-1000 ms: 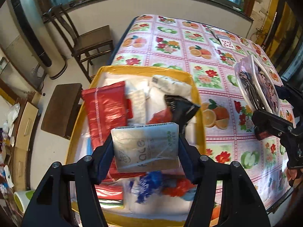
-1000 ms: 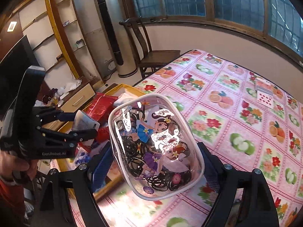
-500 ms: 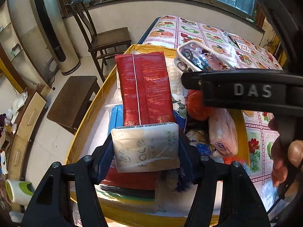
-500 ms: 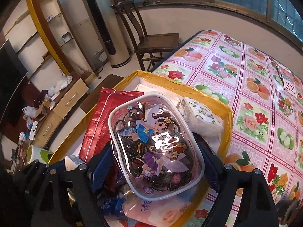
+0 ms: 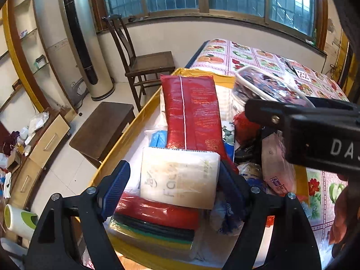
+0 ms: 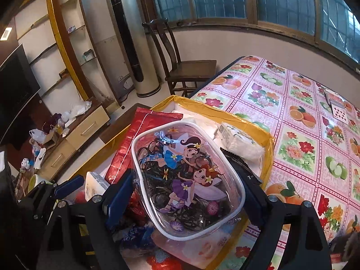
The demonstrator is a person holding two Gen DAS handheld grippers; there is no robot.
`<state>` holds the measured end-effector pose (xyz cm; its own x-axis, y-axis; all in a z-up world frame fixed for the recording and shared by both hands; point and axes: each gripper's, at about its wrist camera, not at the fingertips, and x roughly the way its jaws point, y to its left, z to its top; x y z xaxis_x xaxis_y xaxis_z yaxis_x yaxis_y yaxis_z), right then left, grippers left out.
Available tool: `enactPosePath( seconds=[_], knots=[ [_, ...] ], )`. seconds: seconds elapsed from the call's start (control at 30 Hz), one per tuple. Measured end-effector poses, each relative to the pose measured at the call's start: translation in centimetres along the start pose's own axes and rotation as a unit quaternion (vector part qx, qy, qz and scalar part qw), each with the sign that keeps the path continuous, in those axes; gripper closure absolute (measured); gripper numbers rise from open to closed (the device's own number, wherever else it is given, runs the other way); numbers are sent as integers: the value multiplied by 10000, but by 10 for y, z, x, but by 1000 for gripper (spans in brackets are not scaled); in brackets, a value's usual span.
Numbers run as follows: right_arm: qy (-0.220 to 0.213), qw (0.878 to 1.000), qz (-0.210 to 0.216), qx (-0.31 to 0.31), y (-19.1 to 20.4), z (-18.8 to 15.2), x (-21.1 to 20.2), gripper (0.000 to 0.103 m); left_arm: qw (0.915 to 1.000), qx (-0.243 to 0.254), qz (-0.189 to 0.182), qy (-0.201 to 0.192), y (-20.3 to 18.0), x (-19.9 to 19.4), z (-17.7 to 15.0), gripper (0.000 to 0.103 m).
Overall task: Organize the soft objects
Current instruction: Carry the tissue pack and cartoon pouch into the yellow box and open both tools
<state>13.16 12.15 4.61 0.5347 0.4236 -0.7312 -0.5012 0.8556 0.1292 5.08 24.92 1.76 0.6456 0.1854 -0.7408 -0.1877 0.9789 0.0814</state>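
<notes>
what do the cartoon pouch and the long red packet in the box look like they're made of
Cartoon pouch: likely soft clear vinyl with white piping; dark contents show through, and it glints.
Long red packet: seemingly glossy plastic film; it shines, wrinkles finely and has a centre seam.

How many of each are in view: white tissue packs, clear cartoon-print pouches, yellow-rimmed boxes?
White tissue packs: 2, the plain white tissue pack on the pile and the patterned white tissue pack in the box's far corner.
Clear cartoon-print pouch: 1
Yellow-rimmed box: 1
Total: 4
</notes>
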Motion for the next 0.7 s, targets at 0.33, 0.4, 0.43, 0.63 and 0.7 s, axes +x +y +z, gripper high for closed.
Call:
enactPosePath(
  seconds=[0.33,0.4,0.43,0.63,0.7],
  knots=[
    [-647,9973,275,219,-5,-30,-53,14,9980,-237,201,-559,1,-32,-15,20],
    [-778,9962,304,234,-7,-38,-65,14,9974,-275,164,-652,0,-37,-19,20],
    [-857,9956,283,233,-7,-42,-71,12,9974,-280,131,-654,0,-38,-21,20],
    [-1123,9933,156,219,-13,-60,-94,10,9981,-229,40,-573,-13,-40,-27,20],
    [-1161,9927,180,262,-17,-63,-98,10,9980,-252,10,-581,-17,-41,-30,20]
  ],
)
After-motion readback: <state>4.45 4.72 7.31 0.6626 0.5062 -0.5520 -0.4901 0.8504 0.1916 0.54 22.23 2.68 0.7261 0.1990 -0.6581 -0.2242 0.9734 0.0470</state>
